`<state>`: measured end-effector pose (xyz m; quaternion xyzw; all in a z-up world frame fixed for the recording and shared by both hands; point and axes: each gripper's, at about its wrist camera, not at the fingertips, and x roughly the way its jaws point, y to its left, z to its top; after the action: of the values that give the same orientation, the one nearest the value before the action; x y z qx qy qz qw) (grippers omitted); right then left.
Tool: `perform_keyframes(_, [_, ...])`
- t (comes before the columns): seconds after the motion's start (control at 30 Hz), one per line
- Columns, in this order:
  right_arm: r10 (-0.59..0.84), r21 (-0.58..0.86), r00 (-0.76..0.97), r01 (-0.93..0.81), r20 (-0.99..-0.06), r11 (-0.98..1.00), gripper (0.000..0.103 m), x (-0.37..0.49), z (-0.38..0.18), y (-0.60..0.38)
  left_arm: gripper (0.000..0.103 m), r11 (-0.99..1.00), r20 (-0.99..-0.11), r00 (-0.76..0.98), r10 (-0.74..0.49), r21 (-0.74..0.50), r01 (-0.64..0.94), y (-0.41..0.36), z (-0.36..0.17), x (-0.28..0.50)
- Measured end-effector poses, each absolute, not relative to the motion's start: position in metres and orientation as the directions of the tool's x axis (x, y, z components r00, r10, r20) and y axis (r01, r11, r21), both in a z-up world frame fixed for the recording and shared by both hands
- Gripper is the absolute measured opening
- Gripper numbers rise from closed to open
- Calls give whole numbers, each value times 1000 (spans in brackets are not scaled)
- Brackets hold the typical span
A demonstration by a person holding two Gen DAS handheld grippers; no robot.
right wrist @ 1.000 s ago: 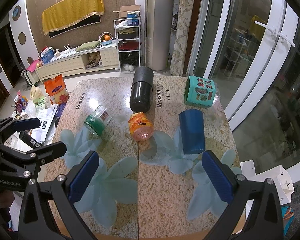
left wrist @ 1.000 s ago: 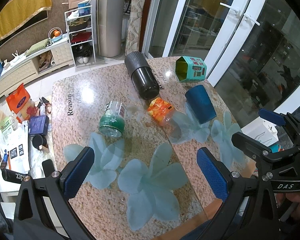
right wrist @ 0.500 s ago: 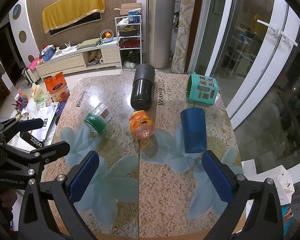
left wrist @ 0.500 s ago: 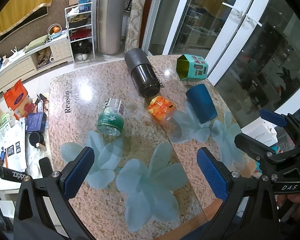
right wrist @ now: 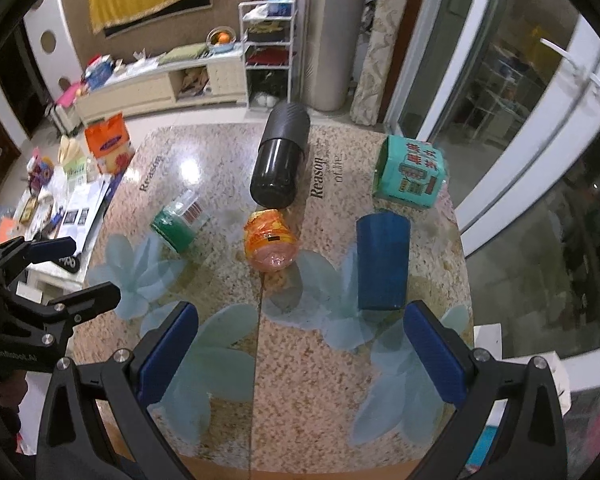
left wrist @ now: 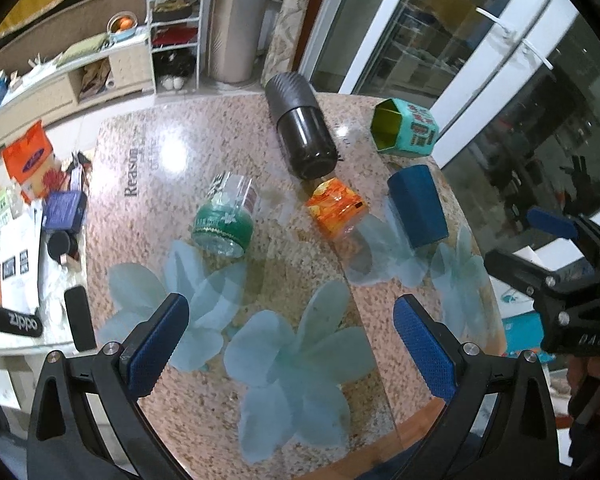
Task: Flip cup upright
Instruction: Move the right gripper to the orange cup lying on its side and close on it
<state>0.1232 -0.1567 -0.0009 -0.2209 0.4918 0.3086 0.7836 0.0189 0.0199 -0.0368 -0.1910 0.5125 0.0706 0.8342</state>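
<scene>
A dark blue cup (right wrist: 382, 262) lies on its side on the granite table (right wrist: 308, 392), right of centre; it also shows in the left wrist view (left wrist: 417, 211). My right gripper (right wrist: 300, 356) is open and empty, just short of the cup's near end. My left gripper (left wrist: 290, 344) is open and empty above the table's near part. Each gripper shows at the edge of the other's view: the right one (left wrist: 556, 256), the left one (right wrist: 44, 276).
A black flask (right wrist: 280, 164), an orange jar (right wrist: 271, 240), a green-capped jar (right wrist: 179, 222) and a teal hexagonal tin (right wrist: 410, 172) all lie on the table. Cluttered floor lies left of it, glass doors to the right.
Both grippers have drifted slightly forward over the table. The objects have not moved.
</scene>
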Motion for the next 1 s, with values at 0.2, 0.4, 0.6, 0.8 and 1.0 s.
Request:
perform_keyframes(0.2, [254, -18, 238, -761, -937, 648, 103, 149, -17, -134, 103, 898, -899, 431, -78, -252, -362, 26, -55, 23])
perform_keyframes(0.4, [213, 11, 141, -809, -967, 588, 103, 173, -43, -105, 103, 894, -922, 381, -62, -221, -389, 30, -73, 30])
perform_keyframes(0.6, [159, 62, 24, -854, -987, 516, 103, 186, -76, -73, 103, 875, -940, 333, -78, -225, -428, 40, -95, 36])
perform_keyframes(0.8, [83, 84, -50, -870, -995, 487, 103, 203, -109, -51, 103, 866, -952, 292, -91, -220, -448, 47, -116, 43])
perform_keyframes(1.0, [28, 107, -108, -861, -994, 497, 103, 221, -131, -43, 103, 854, -962, 254, -104, -217, -472, 54, -134, 44])
